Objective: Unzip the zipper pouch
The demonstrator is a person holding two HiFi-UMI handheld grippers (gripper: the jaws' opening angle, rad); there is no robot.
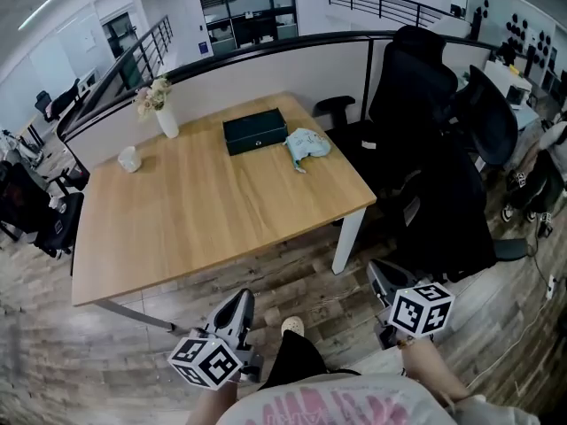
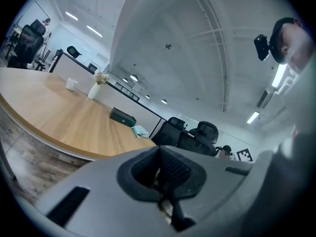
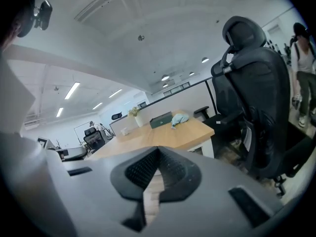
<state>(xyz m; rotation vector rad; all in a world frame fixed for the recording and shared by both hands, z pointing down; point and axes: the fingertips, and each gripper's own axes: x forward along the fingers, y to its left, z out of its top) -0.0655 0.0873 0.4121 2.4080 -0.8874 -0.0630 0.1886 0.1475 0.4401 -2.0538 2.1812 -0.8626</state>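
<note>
A dark green zipper pouch (image 1: pixel 255 131) lies flat near the far edge of the wooden table (image 1: pixel 195 211); it is also small in the left gripper view (image 2: pixel 122 116) and the right gripper view (image 3: pixel 161 120). My left gripper (image 1: pixel 237 311) is low, in front of the table's near edge, jaws shut and empty. My right gripper (image 1: pixel 383 282) hangs off the table's near right corner, also shut with nothing held. Both are far from the pouch.
A light blue cloth (image 1: pixel 307 144) lies right of the pouch. A white vase with flowers (image 1: pixel 165 113) and a white cup (image 1: pixel 129 158) stand at the table's far left. Black office chairs (image 1: pixel 434 131) crowd the right side. A railing runs behind.
</note>
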